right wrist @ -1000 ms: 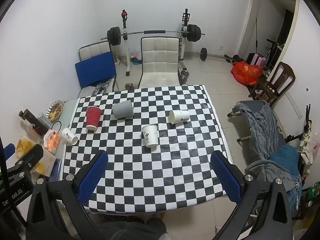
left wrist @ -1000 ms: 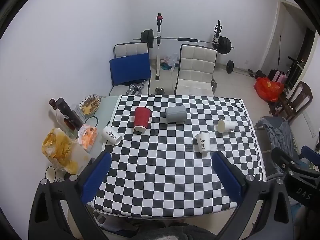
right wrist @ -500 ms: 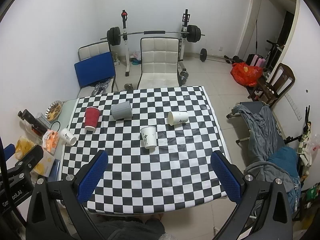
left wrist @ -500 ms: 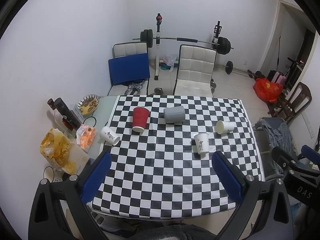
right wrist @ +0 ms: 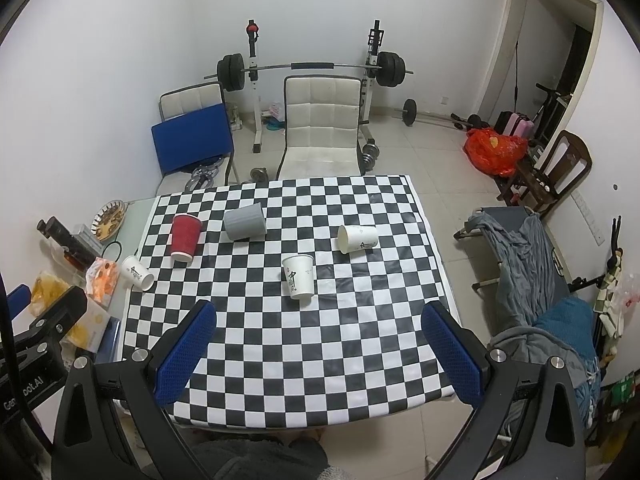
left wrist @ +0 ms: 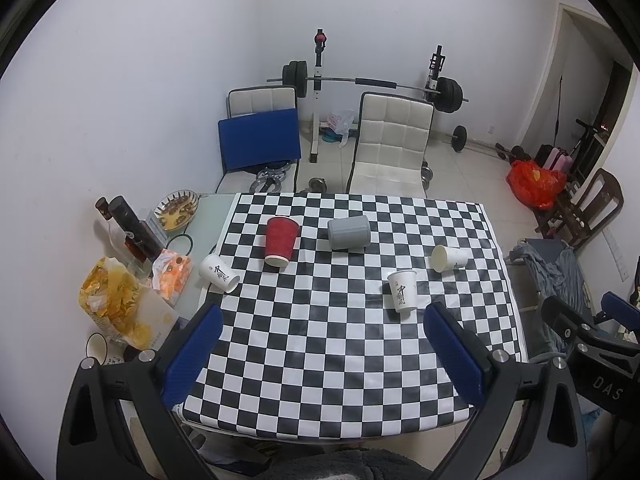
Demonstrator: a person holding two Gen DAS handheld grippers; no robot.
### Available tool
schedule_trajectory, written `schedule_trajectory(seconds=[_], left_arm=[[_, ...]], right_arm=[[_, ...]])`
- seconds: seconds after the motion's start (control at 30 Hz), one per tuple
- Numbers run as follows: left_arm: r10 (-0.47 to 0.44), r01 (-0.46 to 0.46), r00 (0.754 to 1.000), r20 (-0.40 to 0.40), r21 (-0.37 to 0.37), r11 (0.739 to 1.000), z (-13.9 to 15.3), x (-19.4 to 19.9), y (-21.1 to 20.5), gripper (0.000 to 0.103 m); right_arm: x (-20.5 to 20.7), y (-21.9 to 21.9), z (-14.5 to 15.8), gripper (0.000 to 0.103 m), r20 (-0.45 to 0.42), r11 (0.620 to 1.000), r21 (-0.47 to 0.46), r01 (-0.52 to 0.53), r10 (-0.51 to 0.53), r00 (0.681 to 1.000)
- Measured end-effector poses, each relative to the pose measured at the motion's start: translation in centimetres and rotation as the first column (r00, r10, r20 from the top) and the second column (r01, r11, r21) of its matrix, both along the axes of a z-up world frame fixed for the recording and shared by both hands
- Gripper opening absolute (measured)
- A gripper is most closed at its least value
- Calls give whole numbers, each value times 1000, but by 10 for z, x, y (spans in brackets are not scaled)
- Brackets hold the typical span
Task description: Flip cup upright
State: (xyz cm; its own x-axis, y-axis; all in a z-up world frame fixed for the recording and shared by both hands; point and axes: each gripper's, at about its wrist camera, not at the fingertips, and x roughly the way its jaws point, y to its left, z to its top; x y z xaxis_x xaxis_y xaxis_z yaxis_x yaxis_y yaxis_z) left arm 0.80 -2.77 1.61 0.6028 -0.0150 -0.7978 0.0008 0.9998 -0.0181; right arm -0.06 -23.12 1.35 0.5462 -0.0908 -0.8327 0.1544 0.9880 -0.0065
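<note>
Several cups sit on the checkered table (left wrist: 340, 360) (right wrist: 304, 360). A red cup (left wrist: 281, 240) (right wrist: 185, 237), a grey cup (left wrist: 348, 232) (right wrist: 245, 222) and two white paper cups, one at the left (left wrist: 219, 273) (right wrist: 137, 273) and one at the right (left wrist: 449, 257) (right wrist: 357, 238), lie on their sides. A third white cup (left wrist: 403, 290) (right wrist: 298, 276) stands upright near the middle. My left gripper (left wrist: 324, 344) and right gripper (right wrist: 318, 340) are open and empty, high above the table's near edge.
Bottles (left wrist: 128, 224), a snack bag (left wrist: 116, 304), an orange packet (left wrist: 170, 272) and a dish (left wrist: 178, 210) crowd the table's left strip. Two chairs (left wrist: 390, 148) and a barbell rack (left wrist: 320, 80) stand behind. A cot with clothes (right wrist: 532, 272) is at the right.
Both grippers have risen and pulled back a little, so the table looks smaller and lower in both views. The cups have not moved.
</note>
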Motion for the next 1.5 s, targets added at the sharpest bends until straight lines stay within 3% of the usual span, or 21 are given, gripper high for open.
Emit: schedule_trajectory(seconds=[1.5], left_arm=[[0,0,1000,18,-8,1000,6,5,3,103]], right_arm=[[5,-1,17,103,15,1000,-2,1,-1,1000]])
